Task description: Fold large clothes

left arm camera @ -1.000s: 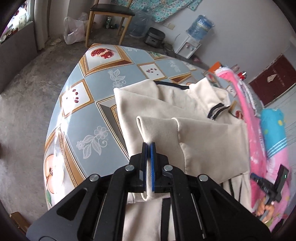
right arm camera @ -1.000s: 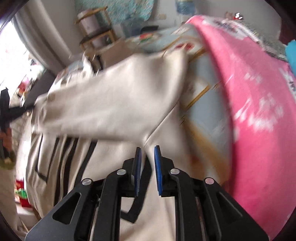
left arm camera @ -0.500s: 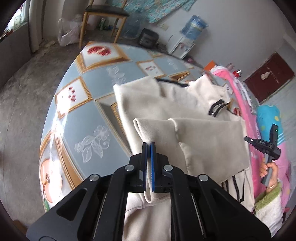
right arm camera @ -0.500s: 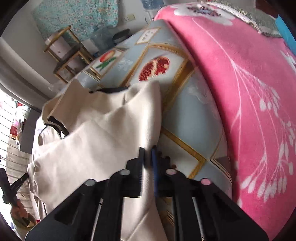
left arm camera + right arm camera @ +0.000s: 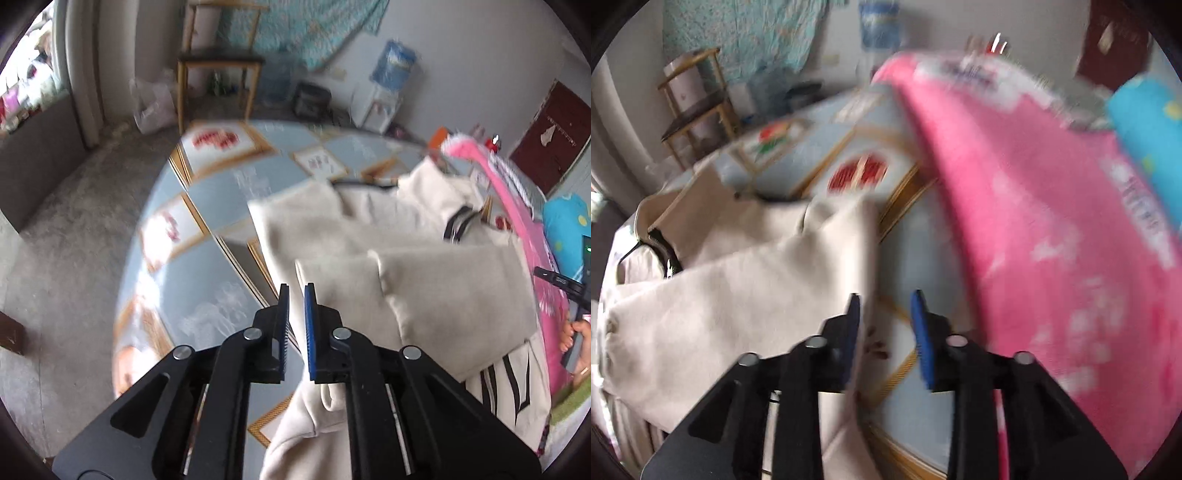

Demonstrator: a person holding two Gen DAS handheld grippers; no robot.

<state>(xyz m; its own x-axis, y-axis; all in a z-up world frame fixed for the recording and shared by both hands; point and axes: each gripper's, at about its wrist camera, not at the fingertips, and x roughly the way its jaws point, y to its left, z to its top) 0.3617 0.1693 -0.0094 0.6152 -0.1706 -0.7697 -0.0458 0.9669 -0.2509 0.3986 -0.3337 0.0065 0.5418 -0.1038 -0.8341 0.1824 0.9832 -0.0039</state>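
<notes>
Left wrist view looks down over a bench (image 5: 207, 206) covered in a blue cloth printed with framed fruit pictures, where a cream jacket (image 5: 436, 280) with black trim lies spread, one sleeve folded across its body. The left gripper (image 5: 296, 291) hangs over the sleeve's cuff end; its fingers (image 5: 310, 314) are parting, a narrow gap shows between the blue pads, and the cloth lies below them rather than pinched. At the right edge a hand (image 5: 576, 339) holds the other black tool beside a pink blanket (image 5: 517, 218). A wooden chair (image 5: 218, 62) and a water dispenser (image 5: 391, 74) stand on the floor beyond the bench. Right wrist view, blurred by motion, shows the right gripper (image 5: 884, 306) at the jacket's (image 5: 746, 295) far edge, its fingers (image 5: 921, 332) spreading apart with only the patterned bench (image 5: 923, 229) cloth visible between them; the left finger sits just against the fabric's edge. The pink blanket (image 5: 1052, 221) fills the right side, with a turquoise cushion (image 5: 1145, 122) above it.
</notes>
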